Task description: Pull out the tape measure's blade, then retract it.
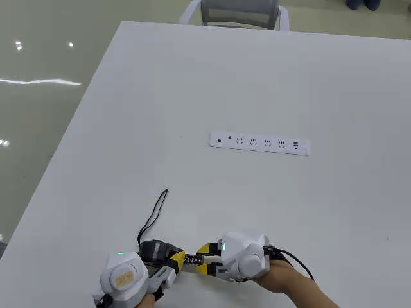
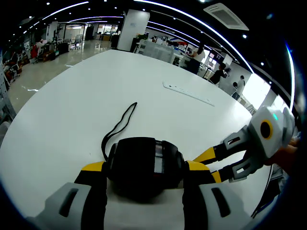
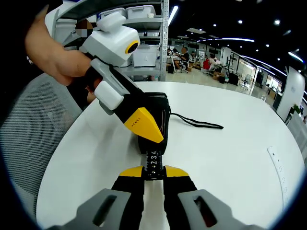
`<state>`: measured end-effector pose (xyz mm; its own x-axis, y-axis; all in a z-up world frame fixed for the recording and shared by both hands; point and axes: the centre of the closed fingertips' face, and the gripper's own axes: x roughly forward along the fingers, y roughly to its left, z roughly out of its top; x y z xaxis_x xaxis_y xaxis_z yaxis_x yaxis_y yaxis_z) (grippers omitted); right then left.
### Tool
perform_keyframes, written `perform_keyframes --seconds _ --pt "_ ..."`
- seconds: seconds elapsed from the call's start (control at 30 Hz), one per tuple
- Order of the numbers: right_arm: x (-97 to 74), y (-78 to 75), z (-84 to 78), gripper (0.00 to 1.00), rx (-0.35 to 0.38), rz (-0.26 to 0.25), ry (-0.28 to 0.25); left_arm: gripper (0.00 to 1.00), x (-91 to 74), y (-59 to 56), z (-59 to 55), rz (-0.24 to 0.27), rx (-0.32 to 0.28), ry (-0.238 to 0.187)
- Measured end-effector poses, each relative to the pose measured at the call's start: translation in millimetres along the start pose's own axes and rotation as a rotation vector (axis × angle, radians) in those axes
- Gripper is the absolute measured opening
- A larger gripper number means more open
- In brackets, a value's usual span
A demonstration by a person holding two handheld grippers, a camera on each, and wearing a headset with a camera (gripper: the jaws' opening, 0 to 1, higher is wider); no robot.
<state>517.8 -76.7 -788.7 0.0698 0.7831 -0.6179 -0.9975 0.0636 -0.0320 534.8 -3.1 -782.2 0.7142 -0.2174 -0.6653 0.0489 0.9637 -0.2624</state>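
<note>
Left tool [image 2: 144, 168] clamped on black plastic tape measure [image 1: 157, 251], sitting near front edge of white counter [image 1: 257, 83]. Right tool [image 3: 153, 171] pinched on black numbered blade [image 3: 153, 160], short length out.

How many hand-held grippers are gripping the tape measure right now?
2. The left hand-held gripper clamps the black tape measure case near the table edge closest to the person; the right hand-held gripper pinches the blade right beside it.

white table [image 1: 192, 83], power strip [image 1: 259, 143], grey chair [image 1: 239, 13]
</note>
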Motion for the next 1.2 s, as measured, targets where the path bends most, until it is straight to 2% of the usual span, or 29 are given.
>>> perform_keyframes --seconds 1.2 --pt "16.2 -0.4 8.4 0.13 -0.004 0.005 0.0 0.61 -1.6 4.3 -0.5 0.003 -0.004 -0.002"
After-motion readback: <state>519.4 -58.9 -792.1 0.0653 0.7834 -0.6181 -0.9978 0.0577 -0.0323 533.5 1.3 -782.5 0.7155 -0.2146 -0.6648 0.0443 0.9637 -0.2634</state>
